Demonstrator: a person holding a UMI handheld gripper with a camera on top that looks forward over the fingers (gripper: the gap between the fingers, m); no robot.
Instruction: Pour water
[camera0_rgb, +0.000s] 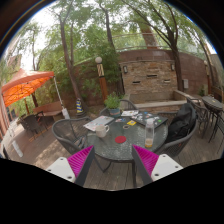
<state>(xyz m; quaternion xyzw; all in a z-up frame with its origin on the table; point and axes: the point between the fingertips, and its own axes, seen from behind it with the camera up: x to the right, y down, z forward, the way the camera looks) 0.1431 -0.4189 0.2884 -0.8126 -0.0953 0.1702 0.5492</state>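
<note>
- Held well back from the patio furniture, the hand-held gripper (113, 165) is seen with its 2 fingers spread apart and nothing clamped between them.
- Magenta pads (80, 161) are borne on the inner faces of both fingers, and only open space lies between them.
- Beyond the fingers, a round glass-topped patio table (112, 146) is set on a brick-paved patio.
- On the far side of that table, slightly toward the right finger, a clear plastic water bottle with a pale cap (150, 135) is stood upright, well apart from both fingers.
- A white mug-like cup (101, 129) is placed nearer the table's middle, beside flat white papers (97, 122).
- A small red object (121, 140) is laid on the glass between cup and bottle.
- Dark wicker chairs (70, 133) are ranged around the table.
- An orange patio umbrella (27, 86) is opened off to the left, over another seating group.
- A stone wall (152, 78) and tall trees are seen behind.
</note>
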